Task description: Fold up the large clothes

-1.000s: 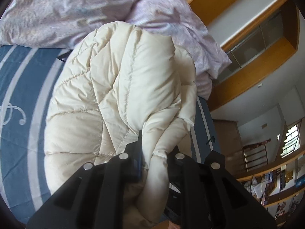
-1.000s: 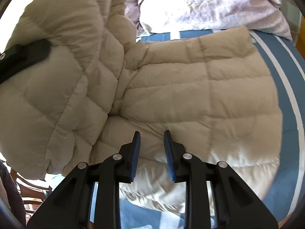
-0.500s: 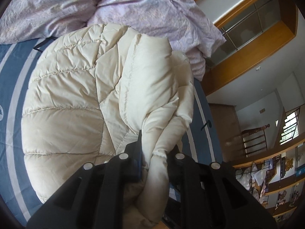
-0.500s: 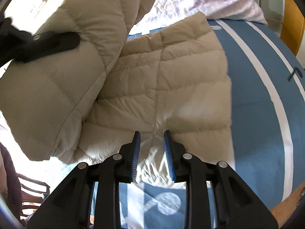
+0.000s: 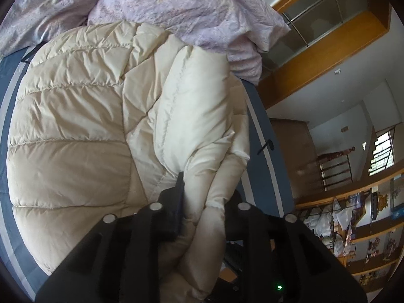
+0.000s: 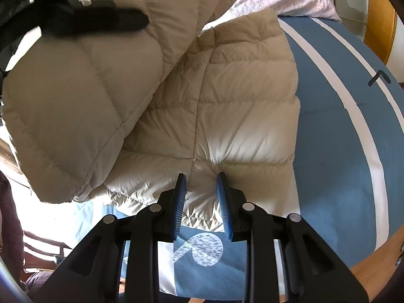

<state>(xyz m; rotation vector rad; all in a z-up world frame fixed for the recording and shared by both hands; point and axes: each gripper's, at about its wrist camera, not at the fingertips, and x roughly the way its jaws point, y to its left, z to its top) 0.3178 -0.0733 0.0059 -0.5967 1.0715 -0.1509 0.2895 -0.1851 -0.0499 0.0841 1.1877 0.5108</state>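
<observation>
A cream quilted down jacket (image 5: 83, 131) lies on a blue bed sheet with white stripes (image 6: 335, 136). My left gripper (image 5: 202, 194) is shut on a bunched fold of the jacket and holds that part lifted over the rest. In the right wrist view the lifted part (image 6: 75, 96) hangs at upper left with the left gripper (image 6: 96, 20) clamped on it. My right gripper (image 6: 200, 179) is open, its blue-padded fingers (image 6: 223, 197) pressed down on the flat part of the jacket (image 6: 240, 106) near its lower hem.
A crumpled lilac duvet (image 5: 192, 7) lies at the head of the bed behind the jacket. A wooden frame and shelves (image 5: 328, 38) stand to the right. The wooden bed edge (image 6: 371, 272) shows at lower right in the right wrist view.
The left gripper has carried the lifted fold further over the jacket. The right gripper has moved down onto the flat part near the hem, staying open.
</observation>
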